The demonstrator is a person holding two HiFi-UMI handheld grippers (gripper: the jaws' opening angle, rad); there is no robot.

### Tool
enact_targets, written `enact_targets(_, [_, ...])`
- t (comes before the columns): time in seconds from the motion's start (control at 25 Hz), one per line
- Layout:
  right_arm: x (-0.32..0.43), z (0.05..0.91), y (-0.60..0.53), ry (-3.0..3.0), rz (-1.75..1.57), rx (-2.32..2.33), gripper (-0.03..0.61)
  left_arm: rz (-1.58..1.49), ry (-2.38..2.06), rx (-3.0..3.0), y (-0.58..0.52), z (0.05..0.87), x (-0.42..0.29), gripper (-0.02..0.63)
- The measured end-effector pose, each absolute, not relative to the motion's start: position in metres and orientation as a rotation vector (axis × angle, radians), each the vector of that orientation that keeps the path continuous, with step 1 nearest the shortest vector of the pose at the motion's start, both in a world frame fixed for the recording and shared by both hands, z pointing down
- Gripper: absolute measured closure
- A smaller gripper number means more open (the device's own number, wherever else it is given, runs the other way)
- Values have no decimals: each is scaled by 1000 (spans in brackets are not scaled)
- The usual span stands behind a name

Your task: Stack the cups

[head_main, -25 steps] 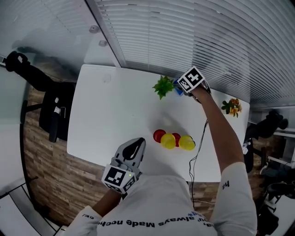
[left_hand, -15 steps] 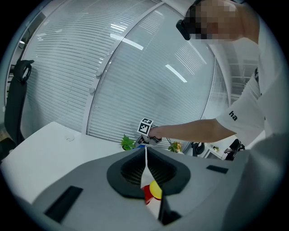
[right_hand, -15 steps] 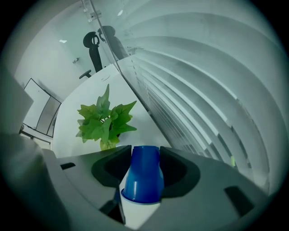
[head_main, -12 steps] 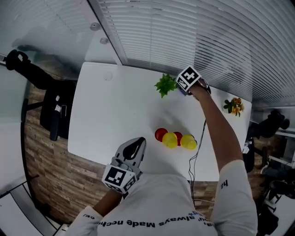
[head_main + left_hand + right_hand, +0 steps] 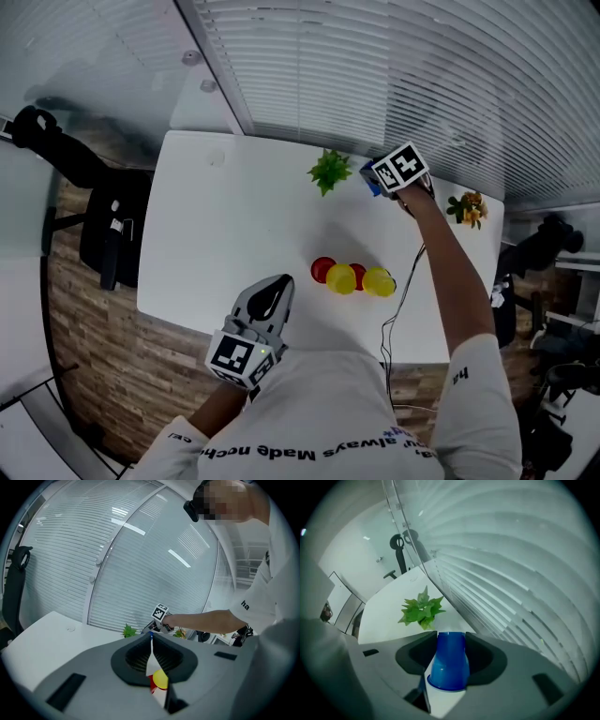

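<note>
Right gripper view has the blue cup [image 5: 449, 665] clamped in the right tool [image 5: 450, 637], whose jaws have just been closing, beside the plant [image 5: 421, 609]. It is well apart from the red and yellow cups [image 5: 352, 277] on the surface [image 5: 234, 234]. Its tapered wall could slip free in transit. The left tool [image 5: 151, 639] has its jaws together, empty.

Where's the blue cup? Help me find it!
Go to the white table's far edge, by the blinds. Beside the green plant, the right tongs grip a cup. It is the only blue one; the red and yellow cups sit bunched nearer the person.
</note>
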State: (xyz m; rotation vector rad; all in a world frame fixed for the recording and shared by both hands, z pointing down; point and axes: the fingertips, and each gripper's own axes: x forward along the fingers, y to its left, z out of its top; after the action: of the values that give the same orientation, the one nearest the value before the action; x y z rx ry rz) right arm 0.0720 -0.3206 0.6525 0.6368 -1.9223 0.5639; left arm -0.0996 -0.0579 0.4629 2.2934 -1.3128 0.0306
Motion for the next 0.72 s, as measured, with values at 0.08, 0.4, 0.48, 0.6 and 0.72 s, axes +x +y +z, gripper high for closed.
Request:
enact_targets(0.08, [74,633,-311,-1997,568,680,377,30,-1310,2303,-56,460,-98,584])
enact_targets(0.4, [84,548,-261,-2293,526,868,379,16,-1270,2371,-43,442,-84,584])
enact_targets(0.48, [85,527,-245,-2374,503,903,380,14,-1259,2391,-39,438,-80,586])
enact_targets(0.6, [88,493,-219,-2482,488,986,380,14,-1245,2421,-33,433,-75,585])
enact_targets(0.72, [91,474,-189,-2561,478,1027,380,9,-1231,2442,-27,430,-70,584])
